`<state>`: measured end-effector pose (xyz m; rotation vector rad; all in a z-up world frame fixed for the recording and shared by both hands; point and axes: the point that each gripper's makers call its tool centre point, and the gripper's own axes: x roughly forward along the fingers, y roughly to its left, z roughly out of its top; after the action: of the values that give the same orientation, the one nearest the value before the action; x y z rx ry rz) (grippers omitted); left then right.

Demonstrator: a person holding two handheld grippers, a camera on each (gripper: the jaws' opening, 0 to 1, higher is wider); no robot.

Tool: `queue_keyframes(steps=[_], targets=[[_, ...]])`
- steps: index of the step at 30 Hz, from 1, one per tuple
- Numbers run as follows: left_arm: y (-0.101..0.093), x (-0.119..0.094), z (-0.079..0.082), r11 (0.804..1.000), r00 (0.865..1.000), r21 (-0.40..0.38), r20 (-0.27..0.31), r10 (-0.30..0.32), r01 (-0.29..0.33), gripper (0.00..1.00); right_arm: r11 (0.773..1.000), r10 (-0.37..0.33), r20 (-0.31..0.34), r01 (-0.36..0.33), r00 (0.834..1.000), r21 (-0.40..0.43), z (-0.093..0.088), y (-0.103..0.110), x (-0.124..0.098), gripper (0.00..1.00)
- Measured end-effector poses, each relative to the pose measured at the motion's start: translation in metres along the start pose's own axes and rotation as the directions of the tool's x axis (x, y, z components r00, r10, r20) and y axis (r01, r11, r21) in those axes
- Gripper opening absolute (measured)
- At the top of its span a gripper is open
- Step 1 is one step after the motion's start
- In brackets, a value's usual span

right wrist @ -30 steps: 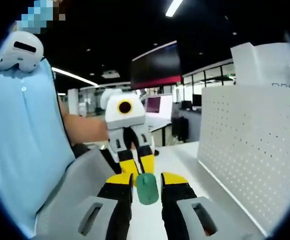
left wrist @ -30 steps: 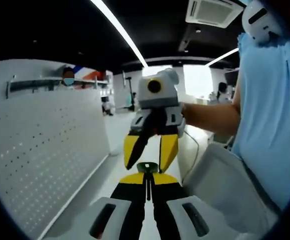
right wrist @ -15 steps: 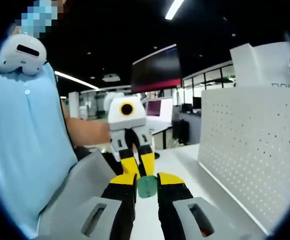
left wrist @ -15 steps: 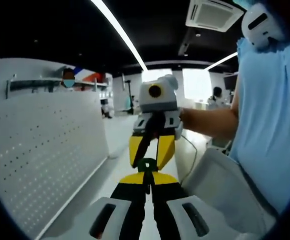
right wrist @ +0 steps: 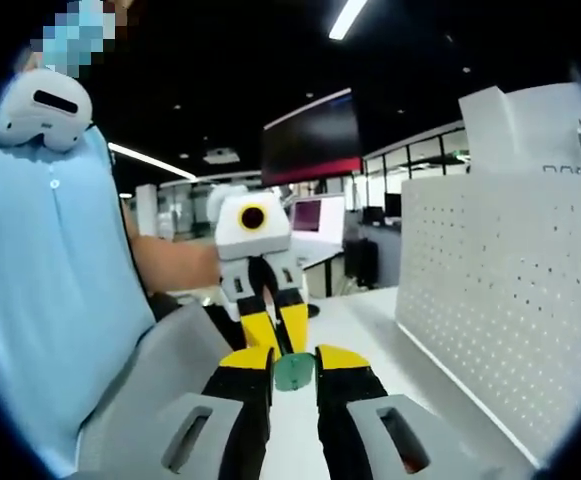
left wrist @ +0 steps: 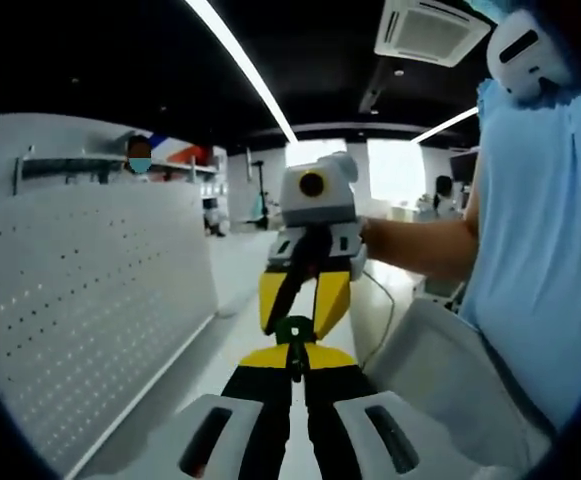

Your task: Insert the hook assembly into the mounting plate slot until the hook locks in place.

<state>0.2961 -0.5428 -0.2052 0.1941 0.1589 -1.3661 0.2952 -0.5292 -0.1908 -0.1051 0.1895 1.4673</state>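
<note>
**A:** so where's the hook thing right now? all I can make out is two grippers pointing at each other

**B:** it's in between them. In the right gripper view the small green plastic piece (right wrist: 294, 371) sits pinched between the yellow-tipped black jaws of the right gripper (right wrist: 294, 362), jaws closed on it. The left gripper (right wrist: 272, 328) comes in from the far side with its tips right at the same piece. In the left gripper view, the left gripper (left wrist: 293, 358) has its jaws drawn together on a thin dark stem with a green bit (left wrist: 293, 332) at the top, and the right gripper (left wrist: 305, 300) is clamped on from above

**A:** so both are holding it?

**B:** looks that way to me, one on each half. I'd guess that's the hook going into the plate, though it's too small to tell which part is which

**A:** fragile?

**B:** I'd say light, stiff moulded plastic, a bit slick. Won't bend, but could pop out sideways if the push is off-axis. Best held on the flat faces, close to the joint, and pushed straight along the slot

**A:** and the white perforated pegboard panel (left wrist: 90, 300)?

**B:** just standing on the white tabletop (right wrist: 370, 320) off to the side, well apart. A person in a light blue shirt (left wrist: 540, 230) holds both tools
</note>
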Motion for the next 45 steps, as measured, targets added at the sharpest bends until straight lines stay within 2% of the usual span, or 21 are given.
queue_keyframes(steps=[3,9,12,15,18,21,27,31,35,41,45], targets=[[-0.001,0.0,-0.005,1.0,1.0,0.001,-0.017,0.002,-0.002,0.03,1.0,-0.005,0.015,0.005,1.0,0.009,0.003,-0.001,0.0,0.22],[0.006,-0.005,-0.006,0.999,0.999,-0.009,-0.016,0.034,-0.034,0.03,1.0,-0.019,0.012,0.019,1.0,0.008,0.004,-0.002,-0.005,0.26],[0.011,-0.007,-0.006,0.998,0.998,-0.016,-0.009,0.057,-0.057,0.03,0.999,-0.044,0.018,0.044,0.999,0.009,0.006,-0.005,-0.008,0.35],[0.016,-0.009,-0.006,0.997,0.997,-0.019,-0.009,0.077,-0.077,0.03,0.998,-0.065,0.015,0.065,0.998,0.003,0.007,-0.009,-0.011,0.39],[0.022,-0.012,-0.007,0.994,0.995,-0.025,-0.004,0.104,-0.104,0.03,0.995,-0.096,0.027,0.095,0.995,0.017,0.009,-0.014,-0.013,0.52],[0.026,-0.013,-0.007,0.991,0.992,-0.028,-0.006,0.128,-0.128,0.03,0.994,-0.107,0.024,0.106,0.994,0.015,0.007,-0.016,-0.015,0.53],[0.036,-0.017,-0.006,0.984,0.985,-0.038,0.004,0.173,-0.173,0.03,0.989,-0.15,0.019,0.15,0.988,0.019,0.004,-0.024,-0.018,0.65],[0.045,-0.022,-0.005,0.976,0.977,-0.046,0.01,0.214,-0.214,0.03,0.979,-0.202,0.014,0.201,0.979,0.029,0.002,-0.034,-0.022,0.77],[0.054,-0.027,-0.003,0.967,0.968,-0.055,0.02,0.25,-0.248,0.03,0.975,-0.22,0.017,0.219,0.975,0.028,0.002,-0.037,-0.024,0.82],[0.069,-0.036,-0.001,0.945,0.947,-0.081,0.035,0.32,-0.317,0.03,0.965,-0.262,0.042,0.261,0.964,0.035,0.004,-0.045,-0.03,0.9],[0.077,-0.04,-0.003,0.932,0.934,-0.091,0.033,0.356,-0.352,0.03,0.961,-0.274,0.051,0.272,0.96,0.043,0.005,-0.047,-0.033,0.92]])
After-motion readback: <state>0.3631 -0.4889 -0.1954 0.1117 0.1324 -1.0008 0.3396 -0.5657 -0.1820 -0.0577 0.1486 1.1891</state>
